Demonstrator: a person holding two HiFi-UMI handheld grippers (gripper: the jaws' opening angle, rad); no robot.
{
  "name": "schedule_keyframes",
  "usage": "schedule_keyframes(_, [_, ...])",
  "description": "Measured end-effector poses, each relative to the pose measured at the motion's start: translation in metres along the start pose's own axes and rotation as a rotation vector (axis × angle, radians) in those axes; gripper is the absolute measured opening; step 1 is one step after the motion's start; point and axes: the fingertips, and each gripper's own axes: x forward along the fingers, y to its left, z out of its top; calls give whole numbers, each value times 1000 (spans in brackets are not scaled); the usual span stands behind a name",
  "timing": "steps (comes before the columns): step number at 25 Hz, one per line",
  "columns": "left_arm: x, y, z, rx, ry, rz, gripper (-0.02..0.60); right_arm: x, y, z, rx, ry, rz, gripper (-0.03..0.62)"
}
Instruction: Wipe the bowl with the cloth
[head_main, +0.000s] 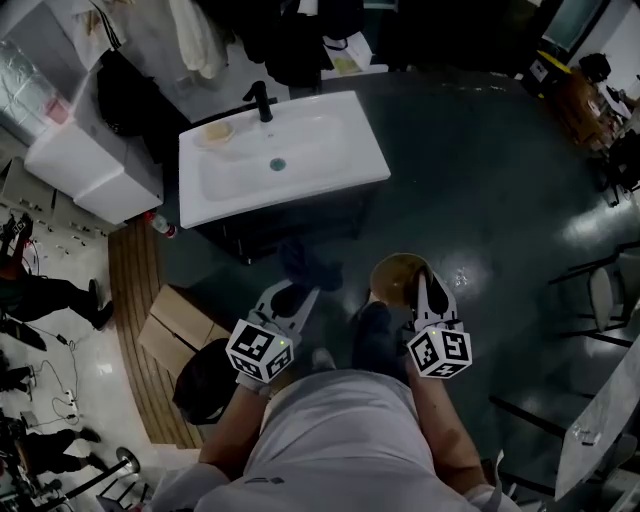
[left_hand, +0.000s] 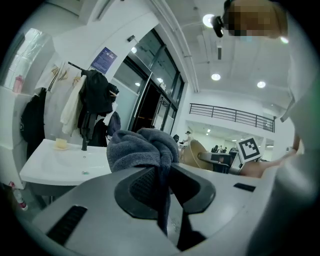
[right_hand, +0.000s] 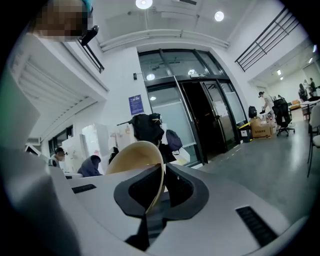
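Cardboard box (head_main: 172, 328): on floor, far left, beside wooden slats (head_main: 132, 290).
White washbasin (head_main: 300, 165): ahead of person, black tap (head_main: 263, 102) at back rim.
Left gripper (head_main: 293, 300): jaws pressed onto dark grey cloth (left_hand: 142, 149). Cloth bunched above jaws, one fold hung down between them.
Tan bowl (head_main: 396, 278): held above floor, right of cloth, apart from it.
Right gripper (head_main: 427, 292): jaws pinched bowl rim, wall between them, bowl tilted on edge.
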Motion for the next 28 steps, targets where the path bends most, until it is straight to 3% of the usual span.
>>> schedule_keyframes(7, [29, 38, 6, -7, 28, 73, 69, 71, -5, 1, 24, 21, 72, 32])
schedule_keyframes(16, [122, 82, 28, -5, 58, 158, 69, 185, -50, 5, 94, 88, 162, 32])
schedule_keyframes(28, [241, 92, 68, -19, 67, 217, 69, 301, -130, 44, 279, 148, 259, 31])
